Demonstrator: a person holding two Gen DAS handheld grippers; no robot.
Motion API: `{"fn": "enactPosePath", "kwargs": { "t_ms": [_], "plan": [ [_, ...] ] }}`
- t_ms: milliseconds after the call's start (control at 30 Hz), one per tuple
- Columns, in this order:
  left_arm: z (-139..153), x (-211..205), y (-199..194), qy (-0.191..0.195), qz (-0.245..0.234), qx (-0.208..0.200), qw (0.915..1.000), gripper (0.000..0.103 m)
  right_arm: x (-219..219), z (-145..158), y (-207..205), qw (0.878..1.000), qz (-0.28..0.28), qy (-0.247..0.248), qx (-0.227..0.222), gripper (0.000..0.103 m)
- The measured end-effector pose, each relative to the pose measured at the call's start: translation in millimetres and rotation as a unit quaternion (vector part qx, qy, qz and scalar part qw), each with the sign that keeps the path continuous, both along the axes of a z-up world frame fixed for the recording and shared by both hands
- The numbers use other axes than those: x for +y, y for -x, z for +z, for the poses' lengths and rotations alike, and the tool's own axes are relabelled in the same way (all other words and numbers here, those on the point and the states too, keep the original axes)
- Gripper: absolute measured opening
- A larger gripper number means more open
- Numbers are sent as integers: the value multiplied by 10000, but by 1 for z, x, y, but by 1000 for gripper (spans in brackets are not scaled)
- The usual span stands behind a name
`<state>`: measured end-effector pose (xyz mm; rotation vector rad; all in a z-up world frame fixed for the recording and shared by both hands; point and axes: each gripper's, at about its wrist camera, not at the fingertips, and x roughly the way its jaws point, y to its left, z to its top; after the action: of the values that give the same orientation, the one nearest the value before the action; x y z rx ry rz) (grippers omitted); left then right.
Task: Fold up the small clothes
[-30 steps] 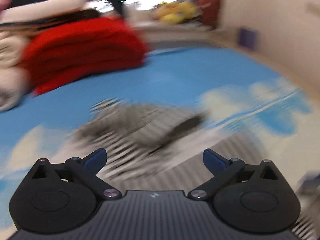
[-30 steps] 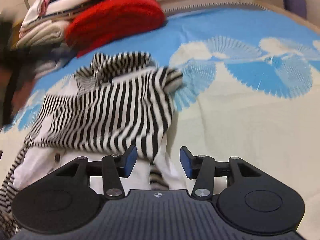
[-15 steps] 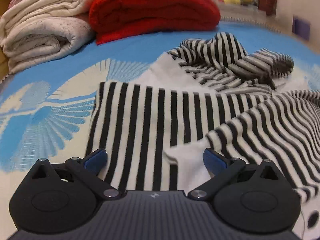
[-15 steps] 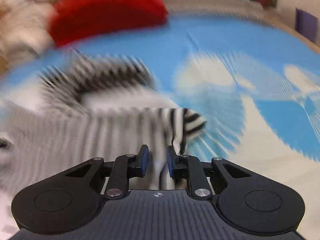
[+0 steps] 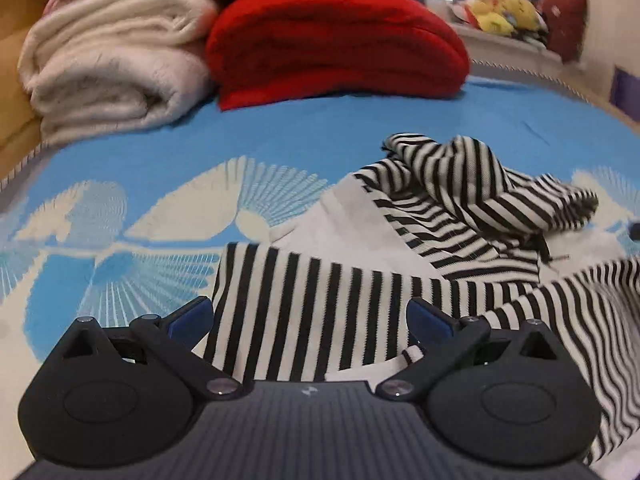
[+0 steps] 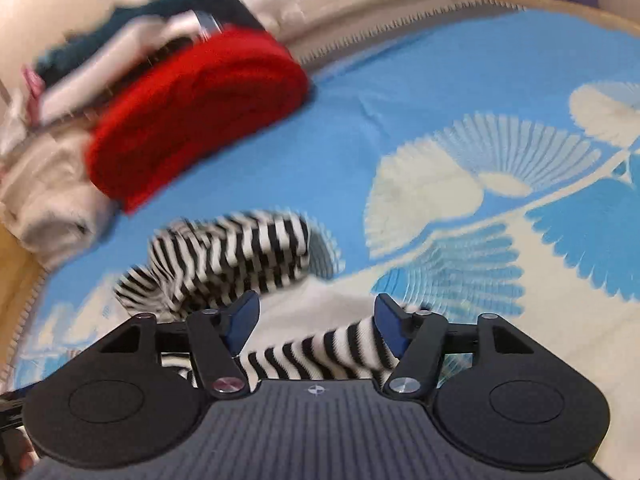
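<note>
A small black-and-white striped garment [image 5: 460, 216] lies crumpled on a blue and cream bedspread [image 5: 248, 140]. My left gripper [image 5: 308, 316] is open just above a flat striped sleeve [image 5: 304, 304] at the near edge, which spans the gap between the blue pads untouched. In the right wrist view a striped sleeve [image 6: 320, 352] runs loosely across the gap of my right gripper [image 6: 316, 316], whose jaws are opening; the pads do not press it. A bunched striped part [image 6: 232, 256] lies just beyond.
Folded laundry is stacked at the far side: a red knit pile [image 5: 332, 44] and cream blankets [image 5: 108, 68], with darker clothes on top. Soft toys [image 5: 500, 12] sit on a ledge at the back right. Open bedspread [image 6: 500, 152] stretches to the right of the garment.
The left gripper moved closer and lower over the flat striped sleeve. The right gripper's jaws, nearly shut around striped cloth half a second ago, have spread apart and the view has swung.
</note>
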<state>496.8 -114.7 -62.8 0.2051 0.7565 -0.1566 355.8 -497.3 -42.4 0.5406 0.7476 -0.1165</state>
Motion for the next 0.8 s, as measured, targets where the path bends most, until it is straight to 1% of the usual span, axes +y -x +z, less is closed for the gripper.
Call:
{"fn": "enactPosePath", "kwargs": {
  "t_ms": [67,133,300,367,433,500,533,567,600,633,667,700,767,800],
  "plan": [
    [-1,-6,1,-130,-87,-123,9998,103,13,-4,-10,9998,9,109,136,66],
    [-3,-9,2,-151,-82,-137,9998,103,22,-6,-15,9999,84,51,129,66],
    [-10,-8,-6,52,-38,120,9999,103,34,2,-32,9999,120,-31,-83,66],
    [-7,-9,-10,245,-103,35,9996,103,35,7,-37,9999,67,-15,-150,66],
    [2,-15,-18,450,-166,-146,9987,103,32,9,-42,9998,-50,-26,-214,66],
    [10,-28,-33,700,-314,-249,9967,103,24,8,-48,9996,-207,-170,-126,66],
    [12,-37,-44,854,-389,-218,9953,103,20,7,-53,9990,-423,-170,-17,66],
    [12,-45,-56,1026,-435,-138,9937,103,17,6,-57,9977,-663,-118,90,66],
    [11,-54,-70,1257,-471,24,9910,103,14,6,-62,9967,-791,-109,131,66],
    [9,-62,-86,1563,-514,259,9860,103,11,5,-66,9965,-801,-192,125,66],
    [6,-69,-100,1825,-549,491,9804,103,8,3,-71,9962,-778,-376,127,66],
    [1,-78,-117,2055,-457,807,9743,103,6,2,-77,9951,-741,-647,128,66],
    [-5,-92,-137,2323,-357,1074,9660,102,2,0,-85,9906,-632,-1215,67,65],
    [-8,-102,-147,2379,-399,1187,9632,102,3,-1,-91,9890,-582,-1358,71,66]
  ]
}}
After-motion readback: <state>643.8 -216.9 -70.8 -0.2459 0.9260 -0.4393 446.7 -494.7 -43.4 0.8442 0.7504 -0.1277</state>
